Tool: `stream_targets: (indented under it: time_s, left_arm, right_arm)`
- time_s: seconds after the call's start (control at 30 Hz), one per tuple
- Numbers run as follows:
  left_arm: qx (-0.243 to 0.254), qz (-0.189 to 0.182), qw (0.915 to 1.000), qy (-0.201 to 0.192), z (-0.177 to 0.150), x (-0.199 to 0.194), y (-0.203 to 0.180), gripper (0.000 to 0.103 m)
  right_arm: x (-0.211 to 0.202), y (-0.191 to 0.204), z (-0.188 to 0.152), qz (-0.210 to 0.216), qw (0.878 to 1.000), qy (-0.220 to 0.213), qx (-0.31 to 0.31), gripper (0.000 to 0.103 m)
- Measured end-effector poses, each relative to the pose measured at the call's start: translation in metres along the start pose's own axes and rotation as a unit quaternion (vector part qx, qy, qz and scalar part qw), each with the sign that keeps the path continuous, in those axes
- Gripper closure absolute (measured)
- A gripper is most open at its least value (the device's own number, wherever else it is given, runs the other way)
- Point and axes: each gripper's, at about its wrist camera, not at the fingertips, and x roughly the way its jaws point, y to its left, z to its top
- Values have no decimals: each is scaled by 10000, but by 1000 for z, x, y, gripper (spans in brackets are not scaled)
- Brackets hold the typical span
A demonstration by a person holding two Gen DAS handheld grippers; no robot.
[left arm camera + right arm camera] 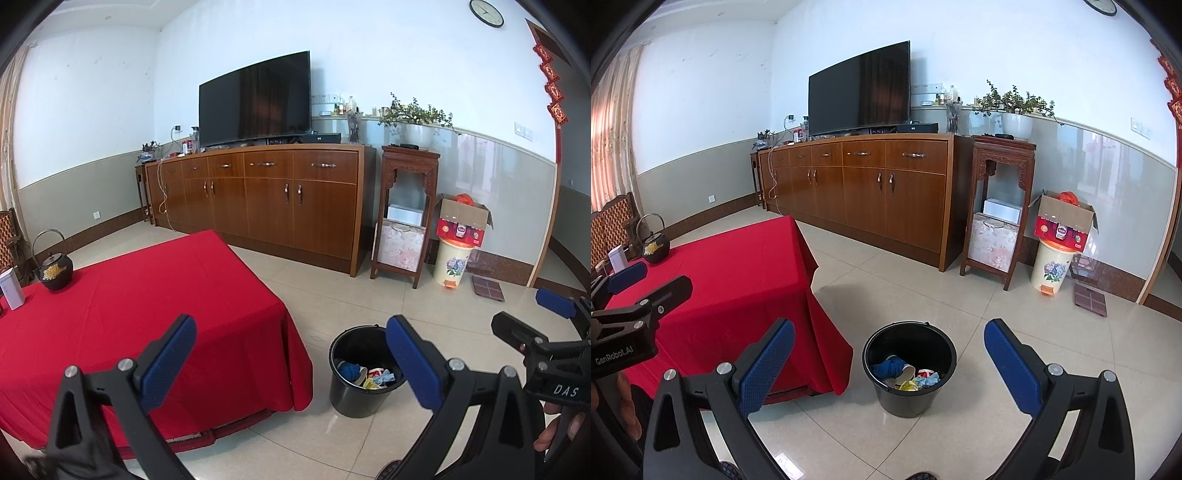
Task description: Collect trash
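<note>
A round black plastic bucket (909, 367) stands on the glossy beige tile floor (979, 332), just right of the desk (738, 280) draped in smooth red cloth. Inside lies crumpled trash (905, 374): blue fabric, a paper cup, yellow and pale-blue scraps. The left gripper (291, 365) and right gripper (890, 369) hold nothing, their blue dimpled fingers (768, 365) spread wide. A dark iron teapot (55, 271) sits far left on the desk.

Round black plastic bucket (909, 369) upright on the pale tiled floor, just beside the red-draped surface | Holds crumpled trash (905, 376) at its bottom: blue cloth wad, tipped paper cup, yellow and light-blue scraps | Mostly unfilled
</note>
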Motion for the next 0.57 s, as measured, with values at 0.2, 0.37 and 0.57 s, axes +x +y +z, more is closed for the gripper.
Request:
stream_targets:
  time_s: [0.2,0.37,0.57]
  left_arm:
    - [8,39,10000,21,-2,2,0,0]
    - [55,93,9999,0,-3,3,3,0]
    - [11,41,10000,58,-3,6,3,0]
  right_arm:
    - [1,0,0,-22,10000,11,35,0]
    - [1,1,1,-54,10000,-29,68,0]
    - [2,-1,2,-93,9999,-21,132,0]
